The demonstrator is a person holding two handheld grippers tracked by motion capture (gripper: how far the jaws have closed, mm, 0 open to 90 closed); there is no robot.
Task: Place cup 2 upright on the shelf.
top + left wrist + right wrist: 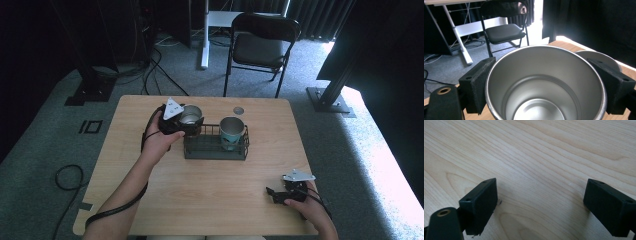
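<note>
My left gripper [186, 123] is shut on a steel cup [190, 115], held upright over the left end of a dark wire rack [216, 150]. In the left gripper view the steel cup [546, 85] is empty and sits tight between both jaws of that gripper [546, 87]. A teal cup [231, 131] stands upright in the rack's right part; its rim [599, 56] peeks out behind the steel cup. My right gripper [274, 194] rests low near the table's front right, open with nothing between its jaws [540, 207].
A small round grey disc [238, 110] lies on the wooden table [210, 190] behind the rack. A black folding chair [262, 45] and a white desk leg [205, 35] stand beyond the far edge. Cables lie on the carpet at left.
</note>
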